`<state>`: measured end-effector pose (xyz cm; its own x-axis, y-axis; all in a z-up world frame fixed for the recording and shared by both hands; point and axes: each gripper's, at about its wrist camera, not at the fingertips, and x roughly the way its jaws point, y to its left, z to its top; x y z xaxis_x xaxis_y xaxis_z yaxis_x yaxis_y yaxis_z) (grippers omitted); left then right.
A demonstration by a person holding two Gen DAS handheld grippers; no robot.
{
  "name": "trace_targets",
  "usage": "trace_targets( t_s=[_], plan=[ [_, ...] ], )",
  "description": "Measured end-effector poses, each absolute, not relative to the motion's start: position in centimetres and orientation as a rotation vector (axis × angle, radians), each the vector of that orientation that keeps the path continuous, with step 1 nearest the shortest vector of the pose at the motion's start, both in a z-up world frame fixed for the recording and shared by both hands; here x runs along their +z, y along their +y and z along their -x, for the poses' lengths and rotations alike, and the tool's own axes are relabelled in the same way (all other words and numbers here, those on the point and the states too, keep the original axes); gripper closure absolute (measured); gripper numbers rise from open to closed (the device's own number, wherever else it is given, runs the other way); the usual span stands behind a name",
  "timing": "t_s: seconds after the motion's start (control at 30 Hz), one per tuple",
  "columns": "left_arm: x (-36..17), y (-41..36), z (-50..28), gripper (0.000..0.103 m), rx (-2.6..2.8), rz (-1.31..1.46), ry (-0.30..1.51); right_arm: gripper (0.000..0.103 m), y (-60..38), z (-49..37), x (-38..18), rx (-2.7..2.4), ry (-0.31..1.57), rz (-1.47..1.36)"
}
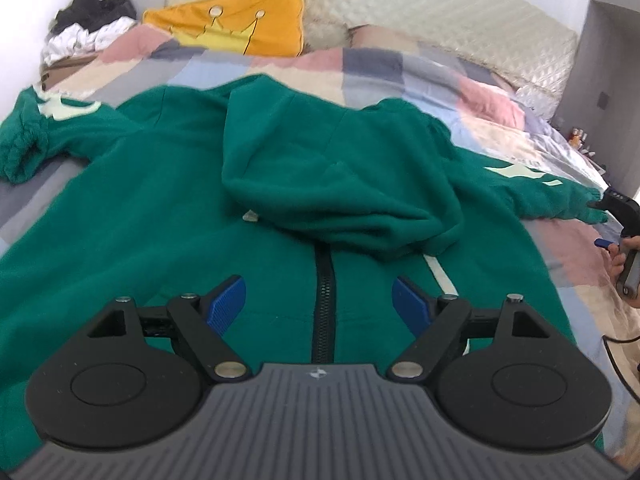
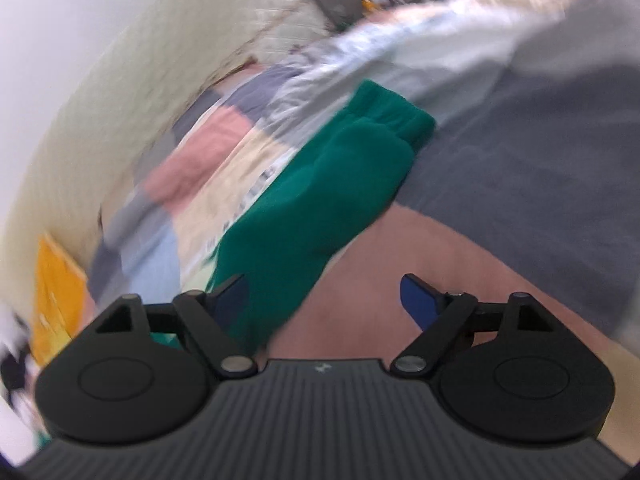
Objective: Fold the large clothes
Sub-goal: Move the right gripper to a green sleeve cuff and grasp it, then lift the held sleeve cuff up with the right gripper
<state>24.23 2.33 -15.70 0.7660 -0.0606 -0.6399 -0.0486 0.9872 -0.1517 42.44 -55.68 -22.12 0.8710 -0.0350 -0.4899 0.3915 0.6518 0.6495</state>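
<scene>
A bed with a patchwork quilt [image 1: 400,68] carries a spread green hooded garment [image 1: 168,208], an orange cushion [image 1: 256,20] and a clothes pile [image 1: 88,20].

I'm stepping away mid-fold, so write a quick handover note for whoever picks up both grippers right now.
Left gripper: open, empty, over the zip of the green jacket.
Right gripper: open, grips nothing, at the right sleeve out near the cuff.
Jacket lies front up on the patchwork quilt, both sleeves spread out, hood flopped onto the chest.
Done: spreading. Left: sleeves in, then fold the body.
</scene>
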Motion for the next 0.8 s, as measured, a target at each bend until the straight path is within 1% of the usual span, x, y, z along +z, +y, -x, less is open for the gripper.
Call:
trace_targets(
  t_s=[0.03,0.1,0.13,0.4,0.43,0.47,0.5,0.53,0.57,0.6,0.67,0.8],
  plan=[
    [-15.9,2.3,-24.5,0.019,0.003,0.17,0.698,0.017,-56.7,-43.2,-22.8,-0.242,0.451,-0.891],
    [-16.3,2.1,-25.2,0.019,0.02,0.168,0.697,0.018,-58.1,-44.7,-23.6,-0.23,0.413,-0.964],
    [-16.4,2.0,-25.4,0.019,0.026,0.163,0.7,0.016,-58.4,-45.3,-23.6,-0.23,0.394,-0.972],
    [-17.3,1.5,-27.8,0.019,0.104,0.152,0.715,0.017,-60.6,-50.2,-22.9,-0.22,0.287,-0.964],
    [-17.5,1.4,-28.0,0.019,0.11,0.147,0.719,0.02,-60.8,-50.7,-22.9,-0.229,0.289,-0.957],
    [-17.6,1.3,-28.2,0.019,0.114,0.138,0.719,0.03,-61.1,-51.1,-22.9,-0.243,0.295,-0.946],
    [-17.7,1.2,-28.3,0.019,0.12,0.127,0.72,0.037,-61.5,-51.4,-22.8,-0.262,0.303,-0.932],
    [-17.9,1.2,-28.3,0.019,0.125,0.117,0.722,0.054,-61.8,-51.5,-22.8,-0.285,0.317,-0.918],
    [-18.0,1.2,-28.3,0.019,0.127,0.109,0.725,0.08,-62.1,-51.9,-22.7,-0.315,0.343,-0.906],
    [-18.2,1.2,-28.4,0.019,0.132,0.104,0.73,0.087,-62.5,-52.1,-22.7,-0.342,0.368,-0.901],
    [-18.3,1.4,-28.5,0.019,0.139,0.107,0.739,0.09,-63.1,-52.2,-22.5,-0.355,0.396,-0.882],
    [-17.9,1.8,-28.5,0.019,0.145,0.132,0.741,0.092,-63.1,-52.0,-20.6,-0.402,0.387,-0.73]
  ],
)
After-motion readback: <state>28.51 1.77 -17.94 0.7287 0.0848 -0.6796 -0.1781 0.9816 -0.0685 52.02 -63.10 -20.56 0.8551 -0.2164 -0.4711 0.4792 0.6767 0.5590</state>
